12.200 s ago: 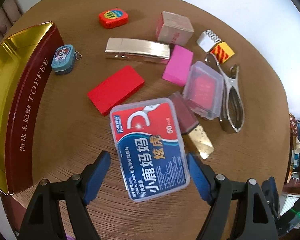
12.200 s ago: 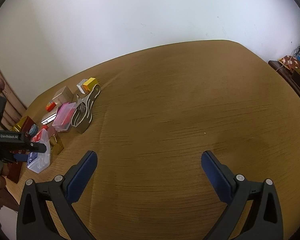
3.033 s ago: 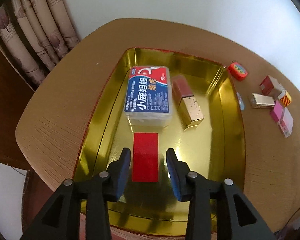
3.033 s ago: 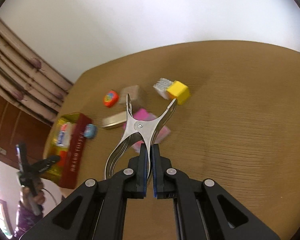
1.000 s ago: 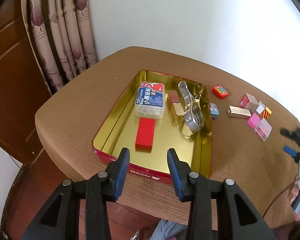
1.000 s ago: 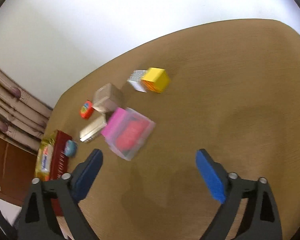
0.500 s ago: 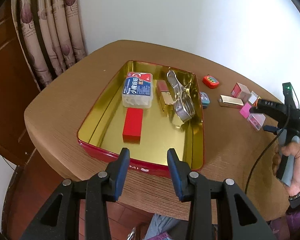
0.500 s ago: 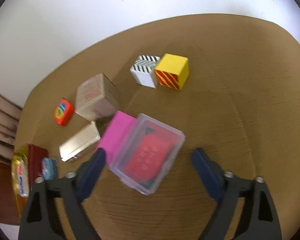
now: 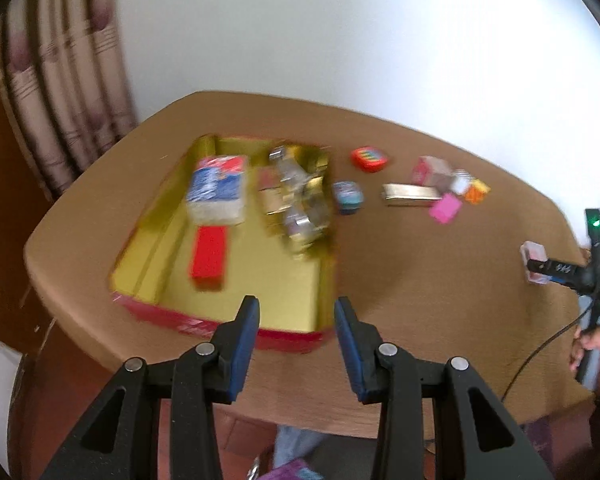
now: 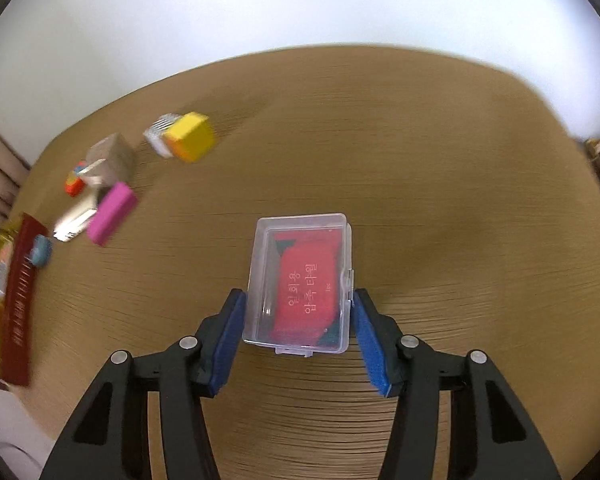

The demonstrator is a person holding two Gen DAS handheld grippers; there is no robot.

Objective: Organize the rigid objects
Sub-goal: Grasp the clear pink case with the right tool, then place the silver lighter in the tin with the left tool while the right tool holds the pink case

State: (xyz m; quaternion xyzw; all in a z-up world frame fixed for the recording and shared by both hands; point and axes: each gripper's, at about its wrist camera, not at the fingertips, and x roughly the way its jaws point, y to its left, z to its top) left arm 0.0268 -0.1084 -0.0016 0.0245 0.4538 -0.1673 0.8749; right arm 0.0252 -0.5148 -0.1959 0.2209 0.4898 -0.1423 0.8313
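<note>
A clear plastic box point(image 10: 300, 280) with a red packet inside sits between the blue pads of my right gripper point(image 10: 298, 300). The jaws are closing and both pads touch the box's long sides. It is held off the table, away from the pile; in the left wrist view the box point(image 9: 534, 266) shows at the far right in that gripper. My left gripper point(image 9: 297, 306) hovers open and empty over the near end of the gold tin tray point(image 9: 236, 324). In the tray lie a floss box point(image 9: 216, 190), a red block point(image 9: 208, 258) and a metal clamp point(image 9: 300, 200).
Loose on the brown table beyond the tray lie a small blue tin point(image 9: 348, 196), a red tape measure point(image 9: 370, 159), a gold bar point(image 9: 410, 193), a pink block point(image 10: 112, 212), a carton point(image 10: 112, 158) and a yellow cube point(image 10: 192, 136). A curtain point(image 9: 60, 92) hangs at the left.
My right gripper's jaws have narrowed from wide open around the clear box, and the box has left its place beside the pink block. The left view has swung slightly to the right.
</note>
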